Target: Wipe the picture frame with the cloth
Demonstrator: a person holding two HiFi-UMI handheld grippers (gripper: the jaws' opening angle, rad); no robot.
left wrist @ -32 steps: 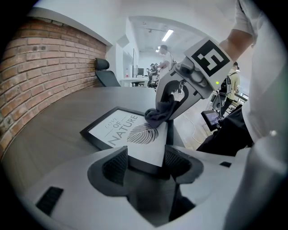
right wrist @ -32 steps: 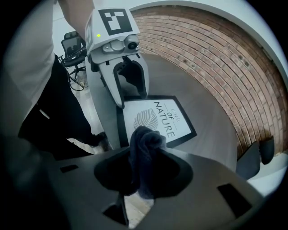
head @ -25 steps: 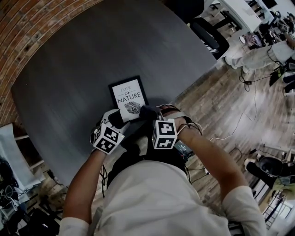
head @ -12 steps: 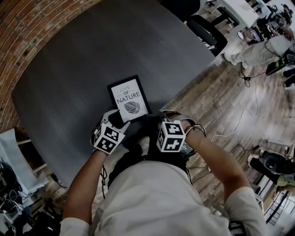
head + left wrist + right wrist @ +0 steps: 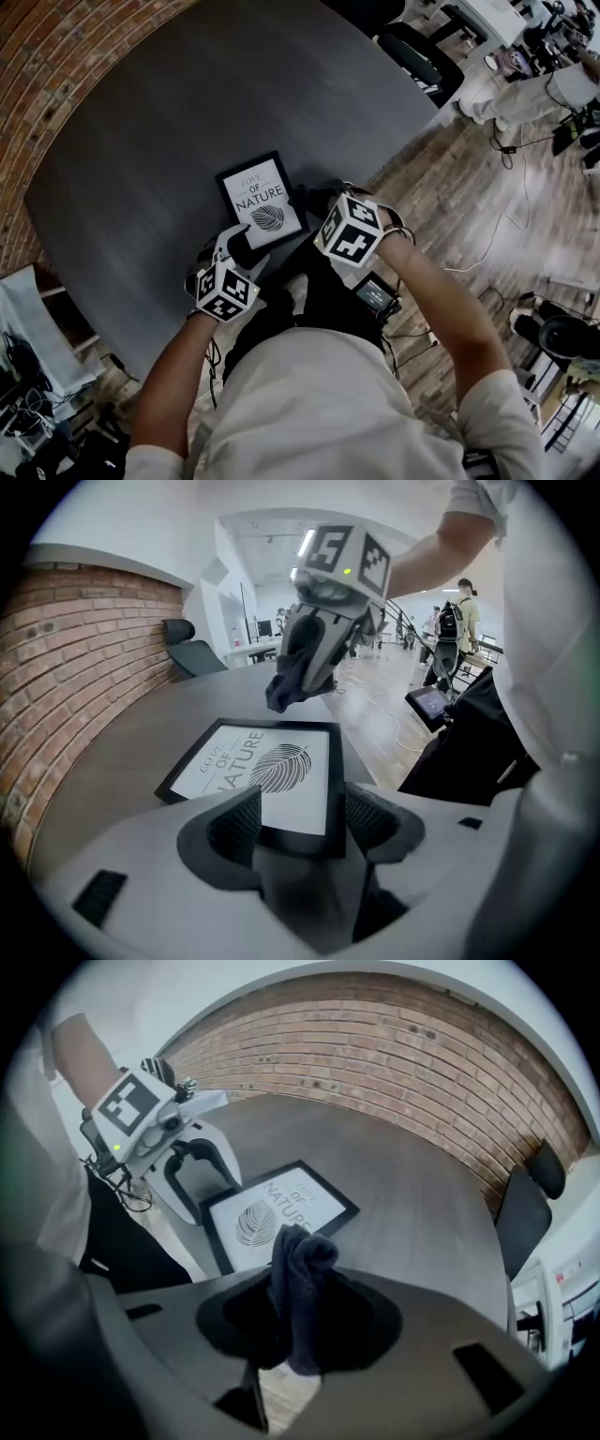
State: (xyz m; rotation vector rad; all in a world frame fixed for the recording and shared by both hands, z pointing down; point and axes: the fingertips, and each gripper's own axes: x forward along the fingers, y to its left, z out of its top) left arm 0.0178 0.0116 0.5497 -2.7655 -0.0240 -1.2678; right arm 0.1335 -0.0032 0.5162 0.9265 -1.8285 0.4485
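A black picture frame (image 5: 261,199) with a white leaf print lies flat on the dark grey table (image 5: 141,150). My left gripper (image 5: 239,247) rests at its near edge. In the left gripper view the jaws (image 5: 305,819) stand apart: the left one lies over the print, the right one beside the frame (image 5: 272,766)'s right edge. My right gripper (image 5: 319,208) is shut on a bunched dark cloth (image 5: 298,1274). It hangs just above the table off the frame's right side. The cloth (image 5: 292,677) dangles clear of the glass. The frame (image 5: 277,1215) lies beyond it.
The table's near edge runs just behind both grippers, with wood floor (image 5: 469,206) to the right. A brick wall (image 5: 56,56) borders the far left. A black office chair (image 5: 422,56) stands at the far side. A small screen device (image 5: 375,295) hangs at the person's waist.
My right gripper has rolled and moved off the frame's near right corner to beside its right edge, lifting the cloth off it. The left gripper has rolled slightly and stayed put.
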